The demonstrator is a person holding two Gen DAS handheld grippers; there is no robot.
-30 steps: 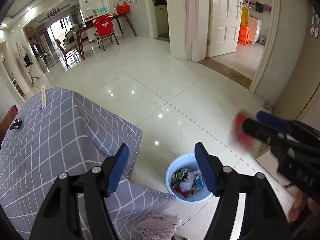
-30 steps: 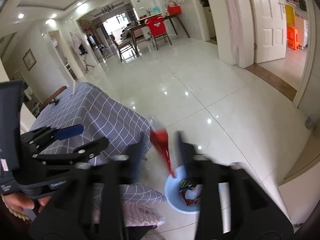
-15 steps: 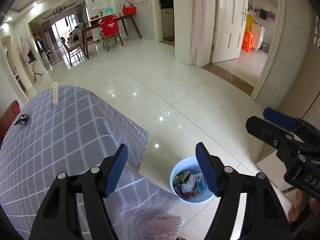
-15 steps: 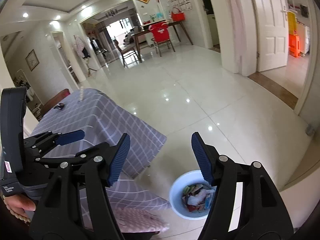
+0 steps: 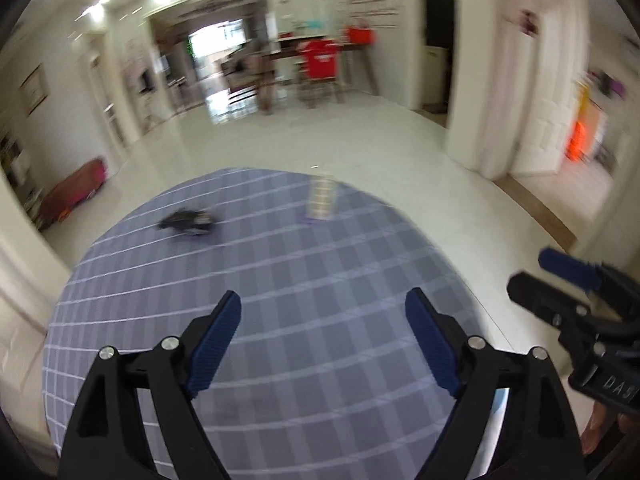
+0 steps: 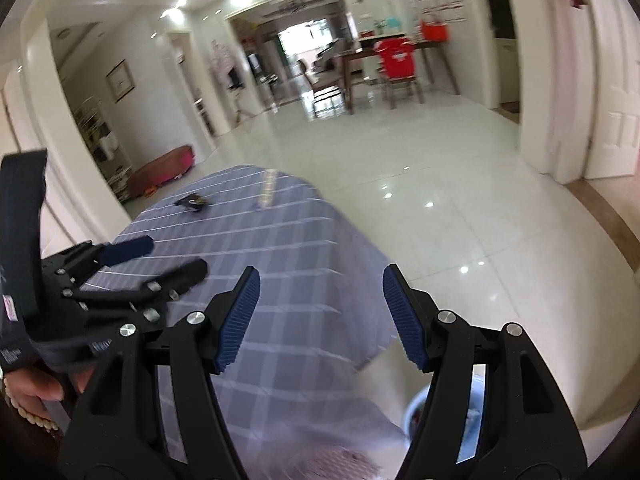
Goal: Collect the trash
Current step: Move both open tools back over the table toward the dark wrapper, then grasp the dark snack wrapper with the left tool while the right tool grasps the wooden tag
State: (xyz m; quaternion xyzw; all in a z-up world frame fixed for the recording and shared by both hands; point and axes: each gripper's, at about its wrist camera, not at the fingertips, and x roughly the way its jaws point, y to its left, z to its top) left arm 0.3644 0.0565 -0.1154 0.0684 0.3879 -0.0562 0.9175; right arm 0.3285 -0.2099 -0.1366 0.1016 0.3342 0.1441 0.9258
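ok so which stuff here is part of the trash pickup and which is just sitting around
Part of the job:
- small dark crumpled wrapper on the grey checked tablecloth
- pale upright paper strip near the table's far edge
- light blue plastic bin on the floor
- left gripper, jaws opening, empty
- right gripper, open, empty

Just lying about:
- red-covered chair
- red basket
- wooden dining table

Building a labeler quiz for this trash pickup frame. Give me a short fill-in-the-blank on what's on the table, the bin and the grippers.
1. The table is covered by a grey-purple cloth with a ____ pattern of white lines.
2. The small dark item lies on the ____.
3. The bin stands on the ____, beside the table.
4. Nothing is between the fingers of the right hand-held gripper; its jaws are ____.

Missing words: grid; table; floor; open
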